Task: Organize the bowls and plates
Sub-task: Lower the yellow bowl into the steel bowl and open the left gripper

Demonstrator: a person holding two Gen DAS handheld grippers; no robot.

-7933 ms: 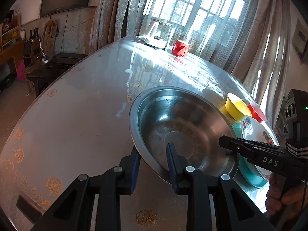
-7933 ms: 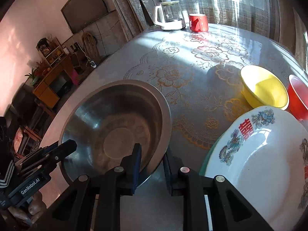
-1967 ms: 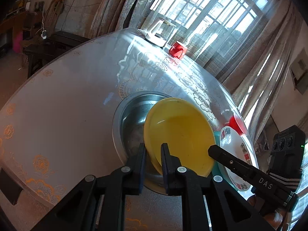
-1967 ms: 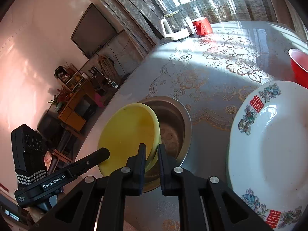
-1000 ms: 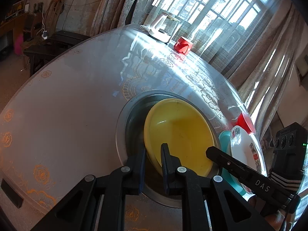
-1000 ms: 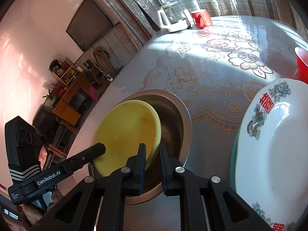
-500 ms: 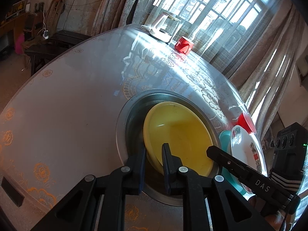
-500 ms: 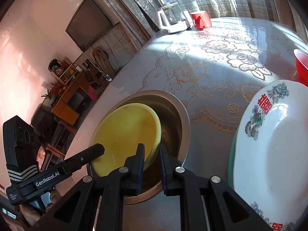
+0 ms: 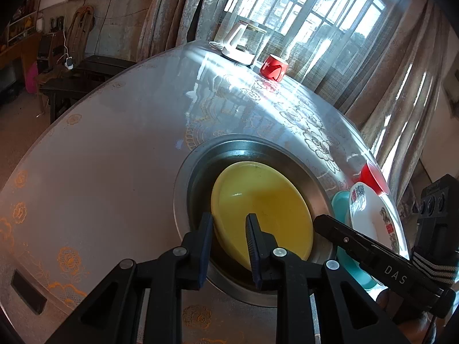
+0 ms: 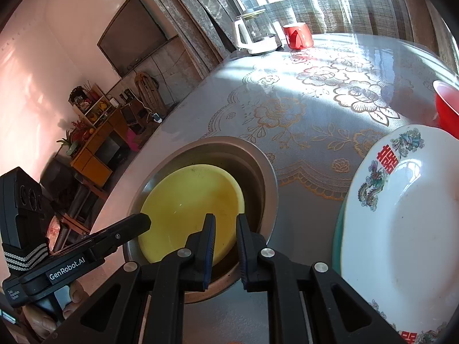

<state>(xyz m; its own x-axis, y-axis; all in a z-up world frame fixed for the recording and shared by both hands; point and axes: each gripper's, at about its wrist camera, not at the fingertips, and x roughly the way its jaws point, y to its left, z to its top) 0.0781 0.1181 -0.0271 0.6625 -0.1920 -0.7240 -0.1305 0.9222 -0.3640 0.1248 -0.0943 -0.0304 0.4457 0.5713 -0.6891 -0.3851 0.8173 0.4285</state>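
My feeds sharp, hard daylight from the window upper right, glare across the table, fisheye-bent dark corners

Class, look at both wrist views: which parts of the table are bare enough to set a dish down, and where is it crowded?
Bare: the broad stretch of table left of the steel basin, and the flowered cloth between the basin and the red mug beside the kettle. Crowded: right of the basin, where the white plate, teal dish and red bowl cluster.
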